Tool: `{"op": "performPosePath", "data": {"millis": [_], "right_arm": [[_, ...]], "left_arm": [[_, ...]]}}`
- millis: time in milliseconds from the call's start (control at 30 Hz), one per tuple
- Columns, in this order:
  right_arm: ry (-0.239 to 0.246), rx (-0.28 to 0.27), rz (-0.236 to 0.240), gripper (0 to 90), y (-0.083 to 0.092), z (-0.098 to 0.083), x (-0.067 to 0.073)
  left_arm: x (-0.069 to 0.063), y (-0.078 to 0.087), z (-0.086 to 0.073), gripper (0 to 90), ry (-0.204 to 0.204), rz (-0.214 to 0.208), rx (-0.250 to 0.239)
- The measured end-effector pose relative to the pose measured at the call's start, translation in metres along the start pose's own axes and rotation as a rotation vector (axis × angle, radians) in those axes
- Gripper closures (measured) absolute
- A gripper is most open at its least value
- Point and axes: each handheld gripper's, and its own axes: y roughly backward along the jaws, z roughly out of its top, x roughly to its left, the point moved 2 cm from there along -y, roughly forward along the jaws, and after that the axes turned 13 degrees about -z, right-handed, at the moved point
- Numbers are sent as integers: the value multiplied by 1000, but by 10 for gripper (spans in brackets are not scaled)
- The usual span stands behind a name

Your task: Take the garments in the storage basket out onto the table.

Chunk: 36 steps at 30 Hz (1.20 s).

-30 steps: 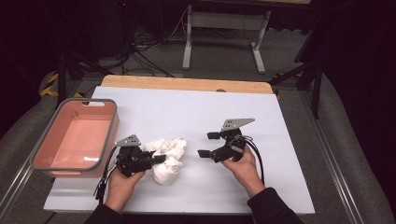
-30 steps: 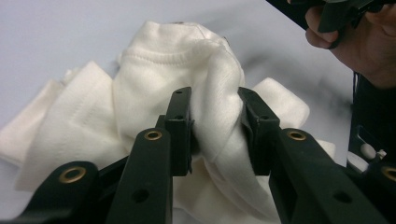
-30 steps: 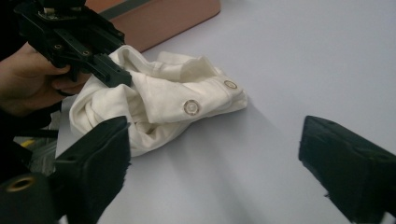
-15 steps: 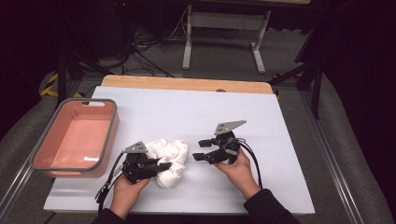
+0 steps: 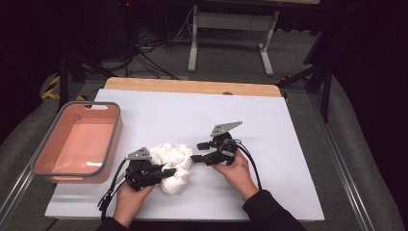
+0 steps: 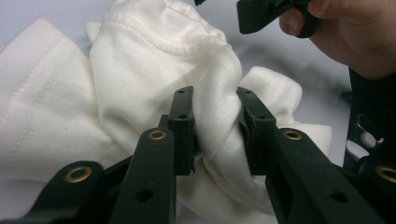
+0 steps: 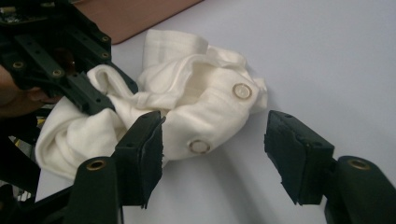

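I am holding the white garment [image 5: 172, 163] bunched on the pale table cover [image 5: 288, 144], near the front edge and a little left of centre, just right of the pink tub [image 5: 77, 142] that is sitting at the left side. My left gripper [image 6: 215, 133] is pinching a thick fold of the garment [image 6: 154, 79], the cloth squeezed tight between both black jaws and bulging out above and below them. My right gripper [image 5: 196, 151] is coming in from the right at the garment's right edge; its jaws have just been closing, yet they are standing apart with a clear gap and are not pressing on anything. In the right gripper view [image 7: 215, 154] the crumpled garment [image 7: 187, 112] is lying just beyond the jaw tips, with two round snap buttons [image 7: 242, 91] facing up on its near fold; the left-hand jaw is overlapping the cloth's edge there, though I cannot tell whether it is touching it, and the other is hovering over bare table. My left hand [image 5: 130, 199] and right hand [image 5: 238, 171] are both resting low over the near part of the table.
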Motion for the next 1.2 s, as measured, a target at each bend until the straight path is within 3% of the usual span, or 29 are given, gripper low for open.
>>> {"op": "performPosePath", "data": {"millis": [300,433,600,733,833,1033,1200], "right_arm": [[-2,21,-8,338,-19,8,4],[-27,47,29,341,-26,6,4],[-23,67,79,502,-27,5,6],[-11,73,98,695,-24,5,7],[7,66,89,773,-20,7,9],[73,16,17,794,-3,12,14],[97,-27,-21,796,16,16,12]], "left_arm": [[-1,4,-2,712,-2,5,4],[-2,4,-3,712,-5,5,6],[-2,4,-2,711,-5,3,6],[-3,4,-1,703,-10,-4,6],[-5,5,1,685,-23,-9,3],[-12,10,8,664,-69,-17,-40],[-18,18,15,665,-113,-12,-89]]}}
